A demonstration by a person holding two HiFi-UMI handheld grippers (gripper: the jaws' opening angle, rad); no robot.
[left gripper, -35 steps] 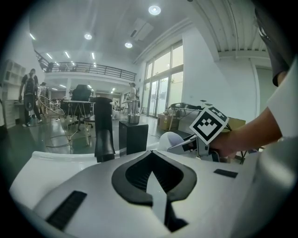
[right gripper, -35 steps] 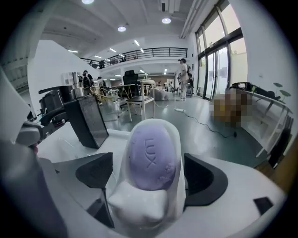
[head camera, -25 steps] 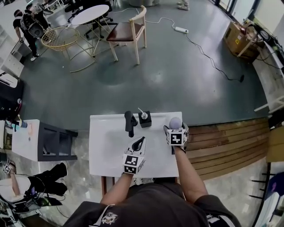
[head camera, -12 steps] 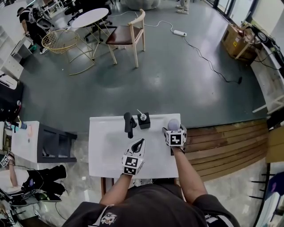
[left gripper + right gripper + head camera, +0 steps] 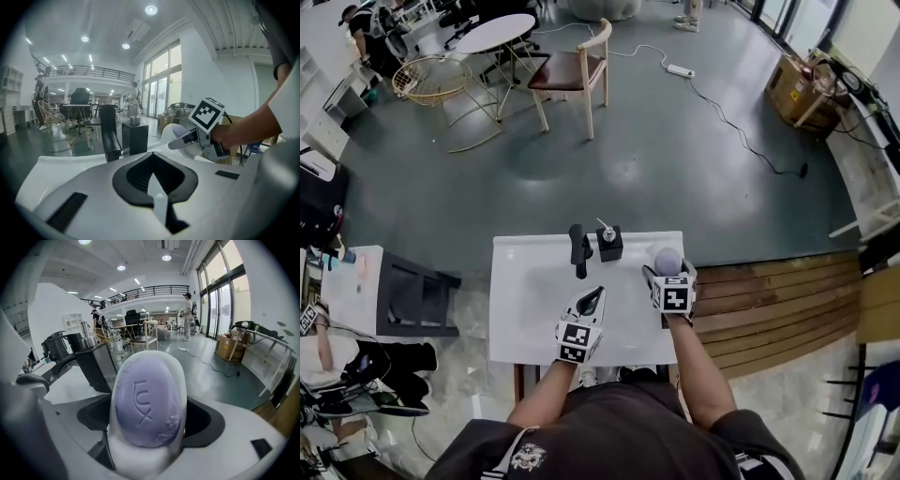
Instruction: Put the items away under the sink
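Your left tool [image 5: 593, 300] is nearest, low over the table [image 5: 520, 319], jaws pressed together on nothing. Just beyond it, at the table's right edge, your right tool [image 5: 667, 269] pinches the lilac soap [image 5: 146, 401]. The faucet [image 5: 578, 249] and black dispenser [image 5: 608, 245] stand side by side at the far edge, well apart from both tools. Judgement: early stage. The soap is in hand but not stowed, the dispenser likely remains, and no under-sink space is in view.
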